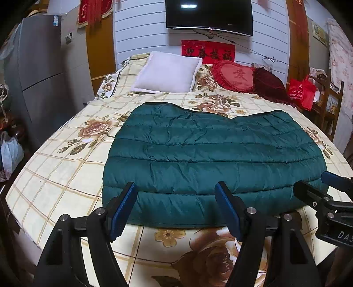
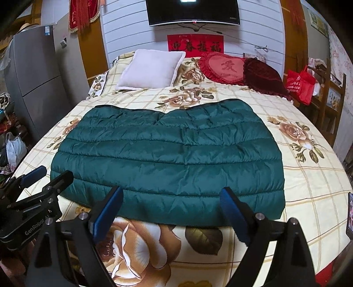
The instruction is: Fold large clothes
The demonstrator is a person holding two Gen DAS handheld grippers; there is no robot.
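A dark green quilted down garment [image 1: 211, 159] lies flat and folded on the floral bed cover [image 1: 66, 167]; it also shows in the right wrist view [image 2: 172, 154]. My left gripper [image 1: 176, 192] is open and empty, its blue pads hovering over the garment's near edge toward its left part. My right gripper [image 2: 172, 196] is open and empty over the near edge toward its right part. The right gripper shows at the right edge of the left wrist view [image 1: 315, 187], and the left gripper at the left edge of the right wrist view [image 2: 48, 174].
A white pillow [image 1: 167, 72], a red heart cushion [image 1: 233, 75] and a dark red cushion [image 1: 269, 86] lie at the head of the bed. A grey fridge [image 1: 39, 66] stands left, a red bag [image 1: 302, 92] on shelving right, a TV [image 1: 209, 15] on the wall.
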